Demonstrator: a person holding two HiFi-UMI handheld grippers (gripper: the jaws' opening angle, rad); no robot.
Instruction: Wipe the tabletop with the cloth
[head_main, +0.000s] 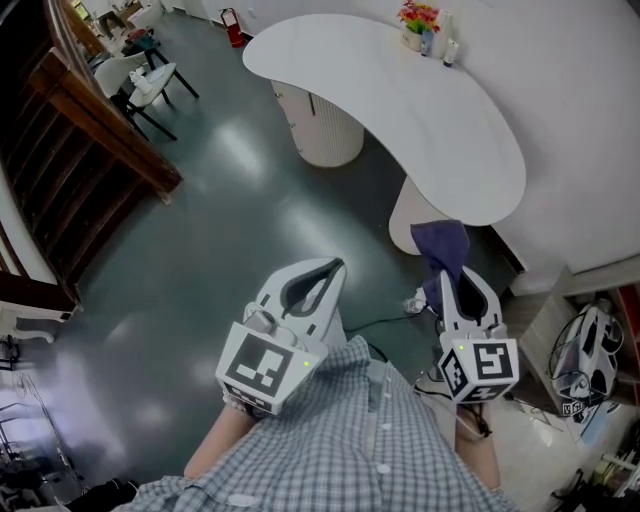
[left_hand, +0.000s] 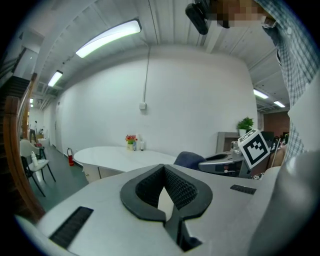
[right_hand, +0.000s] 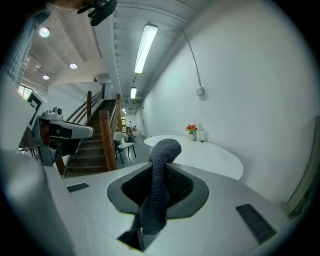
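While the right gripper (head_main: 458, 278) is clenching the dark blue cloth (head_main: 441, 243) between its jaws, a rounded fold of the fabric is standing above the jaw tips and the rest is running back between them. The left gripper (head_main: 335, 268) is being held alongside, its jaws closed together on nothing. Both are hovering over the dark floor (head_main: 220, 200), with the cloth lying apart from the near end of the white tabletop (head_main: 420, 110). Flowers (head_main: 418, 16) and small bottles (head_main: 450, 52) are standing at its far edge, by the wall.
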